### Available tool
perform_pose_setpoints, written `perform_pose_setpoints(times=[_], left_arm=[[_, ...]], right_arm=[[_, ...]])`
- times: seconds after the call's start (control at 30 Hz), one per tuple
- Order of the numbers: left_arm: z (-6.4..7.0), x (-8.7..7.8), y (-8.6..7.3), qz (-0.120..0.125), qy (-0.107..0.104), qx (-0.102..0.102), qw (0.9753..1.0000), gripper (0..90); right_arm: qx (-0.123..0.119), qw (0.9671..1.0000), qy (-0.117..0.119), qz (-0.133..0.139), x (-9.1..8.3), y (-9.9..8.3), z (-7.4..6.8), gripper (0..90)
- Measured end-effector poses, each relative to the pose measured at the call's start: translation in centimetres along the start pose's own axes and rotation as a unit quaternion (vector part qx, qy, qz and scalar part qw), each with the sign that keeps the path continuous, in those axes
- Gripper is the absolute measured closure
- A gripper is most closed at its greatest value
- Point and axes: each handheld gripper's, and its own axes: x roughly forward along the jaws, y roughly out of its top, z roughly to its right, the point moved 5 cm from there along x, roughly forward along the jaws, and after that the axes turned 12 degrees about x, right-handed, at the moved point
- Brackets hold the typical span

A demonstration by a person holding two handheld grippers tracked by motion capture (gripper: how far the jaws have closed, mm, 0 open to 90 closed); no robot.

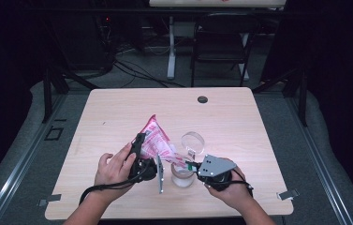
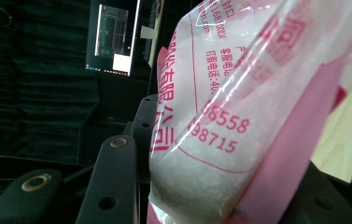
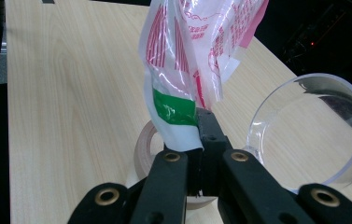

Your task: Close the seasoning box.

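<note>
A pink-and-white printed plastic bag [image 1: 155, 139] holding white grains hangs tilted over the table [image 1: 118, 112]. My left gripper [image 1: 139, 151] is shut on the bag's full lower end [image 2: 239, 116], which bulges between its two black jaws. My right gripper [image 1: 191, 165] is shut on the bag's thin corner [image 3: 178, 116], just below a green band. Under that corner stands a small glass jar [image 1: 182, 175] with white contents; its round rim [image 3: 142, 144] shows behind the jaws. A clear round lid or cup [image 1: 193, 142] stands just beyond the jar, at the right [image 3: 313, 130] in the right gripper view.
A black grommet [image 1: 202, 99] sits near the table's far edge. A dark chair [image 1: 221, 42] and a desk leg stand on the floor beyond. A lit monitor [image 2: 113, 37] hangs in the dark background. Bare wood lies left and right of the hands.
</note>
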Motion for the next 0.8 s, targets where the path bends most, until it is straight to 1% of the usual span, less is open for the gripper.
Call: perform_pose_setpoints(times=[0.33,0.53,0.73,0.77,0.8], left_arm=[[-0.12,-0.06,0.05,0.000,0.001,0.002,1.0000,62.5],[-0.21,-0.02,0.12,0.002,0.005,0.003,1.0000,62.4],[-0.25,-0.05,0.16,0.001,0.004,0.002,1.0000,62.4],[-0.18,-0.05,0.15,0.001,0.002,-0.002,1.0000,62.4],[-0.27,-0.06,0.16,0.001,0.005,0.001,1.0000,62.4]], right_arm=[[0.000,1.0000,0.001,0.001,-0.02,0.01,0.01,90.0],[0.001,1.0000,-0.001,0.000,-0.04,0.00,0.04,90.0],[0.001,1.0000,-0.001,0.000,-0.03,-0.02,0.04,90.0],[0.002,1.0000,0.000,0.001,-0.03,-0.01,0.04,90.0],[0.002,1.0000,0.000,0.001,-0.03,-0.01,0.04,90.0]])
